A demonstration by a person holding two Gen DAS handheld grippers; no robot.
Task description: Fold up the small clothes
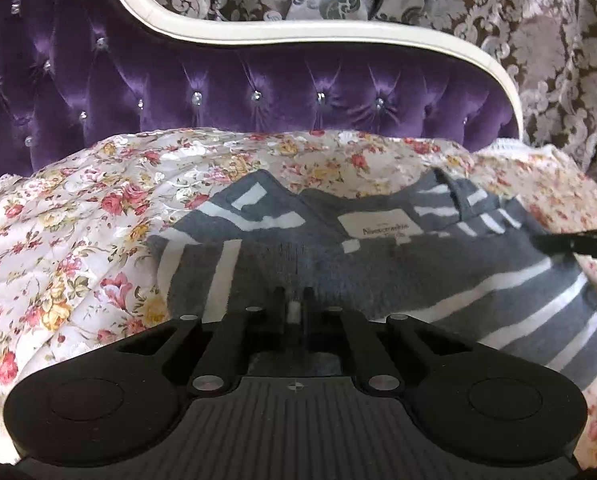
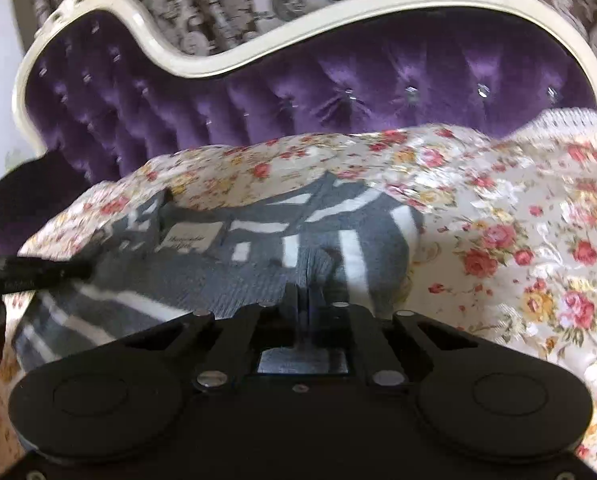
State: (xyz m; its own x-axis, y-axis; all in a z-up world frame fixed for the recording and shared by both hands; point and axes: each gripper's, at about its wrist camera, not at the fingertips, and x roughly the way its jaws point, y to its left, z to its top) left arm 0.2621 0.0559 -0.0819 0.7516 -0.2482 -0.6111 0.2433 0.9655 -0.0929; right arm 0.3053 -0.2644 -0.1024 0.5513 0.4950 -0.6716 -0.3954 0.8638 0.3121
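Striped garment (image 1: 378, 264), a small grey knit with white bands and a pale neck label (image 1: 380, 227), lies on a floral bedspread (image 1: 78, 240) with its collar end toward a tufted purple headboard (image 1: 258, 88) in a cream frame. It is already partly bunched, with sleeves or upper corners folded inward near the collar, so the fold looks only begun. The left gripper (image 1: 293, 294) sits at the near edge of the cloth, its jaws drawn almost together on a small fold of grey knit with a sliver of white between them. The right gripper (image 2: 303, 294) sits at the same near edge, jaws pressed close and apparently pinching the fabric there; this view is blurred. Holding the hem at two points, side by side, probably keeps the edge straight so it can be carried toward the collar. Each gripper's tip shows at the edge of the other's view, so the two are near one another.
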